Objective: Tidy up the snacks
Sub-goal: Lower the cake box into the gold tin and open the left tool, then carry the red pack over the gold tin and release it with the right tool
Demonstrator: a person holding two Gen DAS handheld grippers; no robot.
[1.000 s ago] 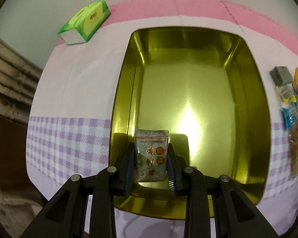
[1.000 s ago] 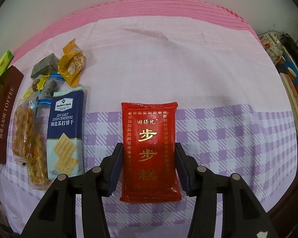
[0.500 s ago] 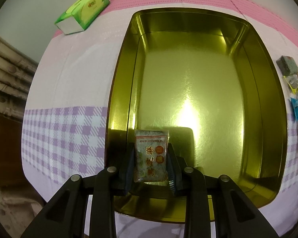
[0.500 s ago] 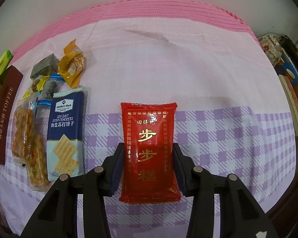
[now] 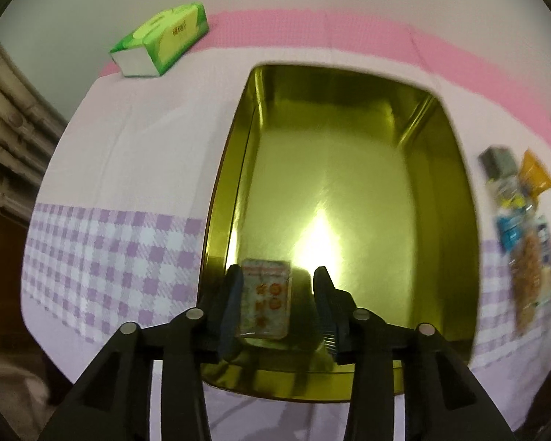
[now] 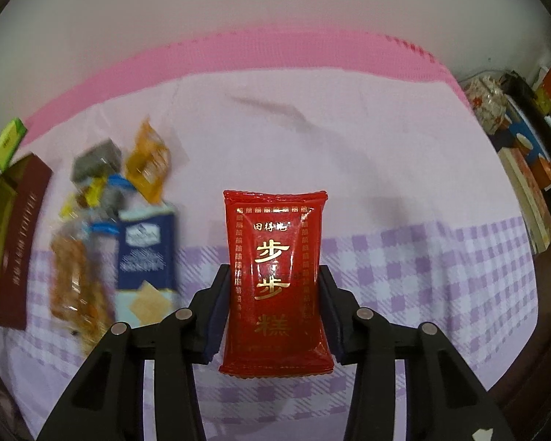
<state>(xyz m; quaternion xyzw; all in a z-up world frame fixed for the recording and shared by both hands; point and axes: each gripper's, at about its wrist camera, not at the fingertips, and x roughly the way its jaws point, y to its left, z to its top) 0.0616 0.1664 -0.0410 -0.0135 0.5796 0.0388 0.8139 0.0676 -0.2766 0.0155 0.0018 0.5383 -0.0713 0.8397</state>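
Observation:
My left gripper (image 5: pixel 277 275) is open over the near end of a gold tin (image 5: pixel 455 198). A small silver snack packet (image 5: pixel 265 297) lies on the tin floor between its jaws, next to the left jaw and apart from the right one. My right gripper (image 6: pixel 273 275) is shut on a red snack pack (image 6: pixel 275 275) with gold characters, held lifted above the tablecloth. Several loose snacks lie on the cloth: a blue cracker pack (image 6: pixel 147 253), an orange-brown biscuit bag (image 6: pixel 79 279) and small wrapped sweets (image 6: pixel 147 161).
A green tissue box (image 5: pixel 161 38) lies at the far left of the table. The tin's dark red lid (image 6: pixel 22 242) rests left of the snack pile. The same snacks (image 5: pixel 521 220) lie right of the tin. Boxes and books (image 6: pixel 525 154) stand beyond the table's right edge.
My left gripper has opened and let go of the silver packet, which now lies in the tin, and has drawn back. My right gripper has lifted the red pack off the cloth.

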